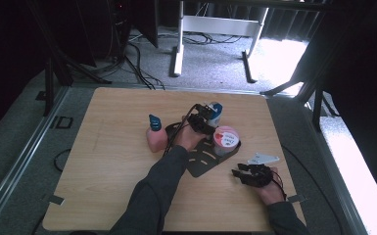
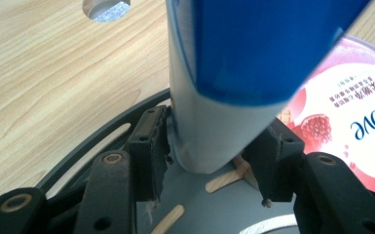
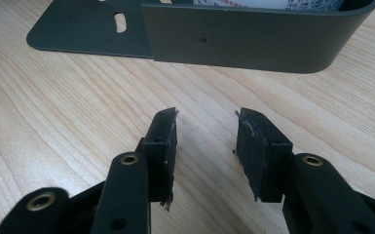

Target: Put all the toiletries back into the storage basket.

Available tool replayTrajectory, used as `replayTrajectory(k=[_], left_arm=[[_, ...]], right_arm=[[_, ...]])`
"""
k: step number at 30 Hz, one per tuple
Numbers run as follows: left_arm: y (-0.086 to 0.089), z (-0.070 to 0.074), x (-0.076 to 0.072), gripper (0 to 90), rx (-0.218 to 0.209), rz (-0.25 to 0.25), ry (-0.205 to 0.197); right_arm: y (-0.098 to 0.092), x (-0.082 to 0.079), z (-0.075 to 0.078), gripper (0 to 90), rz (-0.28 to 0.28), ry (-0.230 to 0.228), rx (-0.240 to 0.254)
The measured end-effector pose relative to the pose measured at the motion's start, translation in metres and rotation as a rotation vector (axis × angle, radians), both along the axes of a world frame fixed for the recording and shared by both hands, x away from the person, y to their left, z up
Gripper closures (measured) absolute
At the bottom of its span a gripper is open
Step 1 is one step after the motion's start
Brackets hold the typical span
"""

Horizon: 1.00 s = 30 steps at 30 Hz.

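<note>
**Bottle between left jaws at the dark tray**

Table point(image 1: 103, 161): light wood top, large, carrying everything below.

Tray point(image 1: 203, 164): dark metal, flat slotted base near table centre, low curved wall at the far right end. Seen from the right gripper view as a flat slotted plate joined to a rounded wall point(image 3: 253, 41), lying flat on the wood ahead of the jaws.

Pink bottle point(image 1: 155, 138): upright with a blue pump top, left of the tray, apart from both tools.

Tub point(image 1: 225, 138): round, pink and white lid, sitting inside the walled end of the tray. Close up in the left gripper view point(image 2: 350, 122), just right of the bottle.

Bottle point(image 1: 215, 113): white body with a blue band, standing at the far end of the tray beside the tub. In the left gripper view point(image 2: 209, 112), lower end down between the jaws, over the tray base.

Left gripper point(image 1: 203, 119): reached in over the tray, jaws spread to either side of the bottle. Left pad close against the white body; right pad close too. Firm pressing not clear from the pictures.

Right gripper point(image 1: 245, 175): low over bare wood at the near right, well apart from the tray. Jaws point(image 3: 207, 146) spread, nothing between them.
</note>
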State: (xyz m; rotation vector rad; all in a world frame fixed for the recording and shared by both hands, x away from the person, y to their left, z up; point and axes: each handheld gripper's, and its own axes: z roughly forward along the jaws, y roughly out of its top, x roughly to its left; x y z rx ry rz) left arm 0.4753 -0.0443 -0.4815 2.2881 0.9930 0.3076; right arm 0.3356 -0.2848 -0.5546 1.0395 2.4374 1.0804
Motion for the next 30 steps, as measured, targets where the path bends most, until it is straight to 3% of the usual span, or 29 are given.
replayTrajectory(k=[6, 11, 19, 30], left_arm=[[0.001, 0.003, -0.006, 51.3, 0.026, -0.024, -0.012], [0.003, 0.004, -0.007, 58.1, 0.009, -0.027, -0.004], [0.005, 0.008, -0.012, 51.2, 0.026, -0.042, -0.008], [0.023, 0.017, -0.024, 48.7, 0.031, -0.062, -0.025]], right_arm=[[0.000, 0.000, 0.000, 58.8, 0.000, 0.000, -0.001], [0.000, 0.000, 0.000, 58.8, -0.001, 0.000, 0.000], [0.000, 0.000, 0.000, 58.7, -0.001, -0.001, 0.001], [0.000, 0.000, 0.000, 58.7, -0.001, 0.001, 0.002]])
